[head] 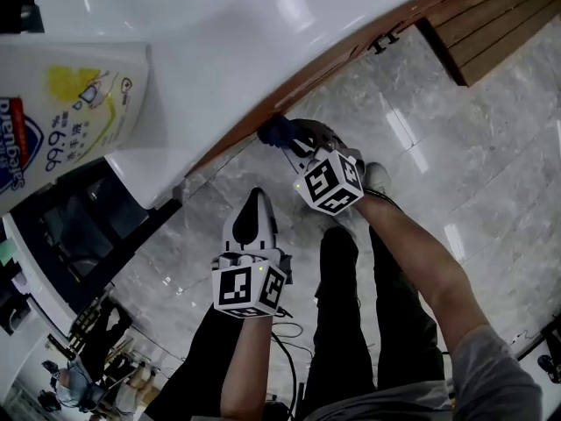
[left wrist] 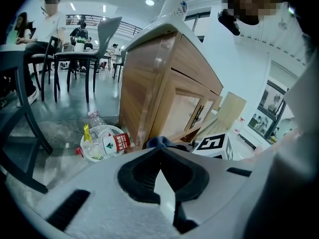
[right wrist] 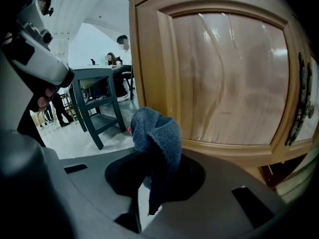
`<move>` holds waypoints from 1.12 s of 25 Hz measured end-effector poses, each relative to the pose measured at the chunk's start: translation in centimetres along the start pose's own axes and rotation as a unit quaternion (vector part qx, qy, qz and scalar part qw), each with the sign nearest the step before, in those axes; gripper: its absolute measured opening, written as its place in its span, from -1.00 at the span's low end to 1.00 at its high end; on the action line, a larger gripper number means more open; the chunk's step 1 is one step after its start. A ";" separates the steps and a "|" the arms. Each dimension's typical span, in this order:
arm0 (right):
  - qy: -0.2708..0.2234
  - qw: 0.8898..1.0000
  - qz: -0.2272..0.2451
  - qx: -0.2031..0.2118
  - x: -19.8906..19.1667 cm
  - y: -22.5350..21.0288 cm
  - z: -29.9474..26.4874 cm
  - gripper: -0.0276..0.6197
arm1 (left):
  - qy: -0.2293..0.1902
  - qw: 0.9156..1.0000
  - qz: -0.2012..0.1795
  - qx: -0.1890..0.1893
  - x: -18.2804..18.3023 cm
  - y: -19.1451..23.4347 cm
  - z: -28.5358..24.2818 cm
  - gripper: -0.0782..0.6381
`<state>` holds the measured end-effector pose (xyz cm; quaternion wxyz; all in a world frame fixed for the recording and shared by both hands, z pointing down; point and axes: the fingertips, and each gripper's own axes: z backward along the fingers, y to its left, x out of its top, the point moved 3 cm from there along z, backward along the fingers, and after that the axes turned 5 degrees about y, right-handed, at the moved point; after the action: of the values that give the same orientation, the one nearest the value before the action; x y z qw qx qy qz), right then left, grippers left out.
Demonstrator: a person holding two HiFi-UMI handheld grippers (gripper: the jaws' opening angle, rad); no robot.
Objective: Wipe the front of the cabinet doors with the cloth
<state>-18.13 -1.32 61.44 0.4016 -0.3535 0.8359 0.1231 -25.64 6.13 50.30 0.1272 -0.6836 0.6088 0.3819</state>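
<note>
Cloth (right wrist: 155, 138) pinched — door (right wrist: 229, 73) contact unclear.

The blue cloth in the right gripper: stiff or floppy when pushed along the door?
Probably floppy: the blue cloth folds and droops where the right gripper pinches it. Its fuzzy pile suggests it is light and would drag, not slip, on the glossy cabinet door.

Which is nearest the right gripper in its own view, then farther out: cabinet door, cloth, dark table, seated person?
1. cloth: clamped in the right gripper.
2. cabinet door: just ahead, to the right.
3. dark table: left, farther back.
4. seated person: far background, left.
</note>
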 end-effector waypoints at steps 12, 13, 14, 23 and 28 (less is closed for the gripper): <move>0.013 1.000 -0.005 0.000 -0.3 -1.5 -0.1 -0.73 | 0.011 1.000 -0.005 -0.007 0.1 -1.1 -1.2 -0.76; 0.015 1.000 -0.013 -0.006 -0.4 -2.1 0.0 -0.73 | 0.011 1.000 -0.005 -0.007 0.2 -1.1 -1.3 -0.76; 0.016 1.000 -0.022 -0.011 -0.5 -2.7 0.3 -0.73 | 0.011 1.000 -0.004 -0.006 0.2 -1.2 -1.3 -0.76; 0.015 1.000 -0.015 -0.020 -0.7 -5.2 1.3 -0.73 | 0.013 1.000 -0.007 -0.010 0.6 -3.3 -2.2 -0.76; 0.010 1.000 -0.018 -0.023 -0.9 -6.2 1.8 -0.73 | 0.015 1.000 -0.012 -0.008 0.7 -4.2 -2.7 -0.76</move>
<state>-12.42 -4.43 61.48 0.3866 -0.3786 0.8306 0.1316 -20.74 4.79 50.43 0.1169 -0.6975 0.5994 0.3748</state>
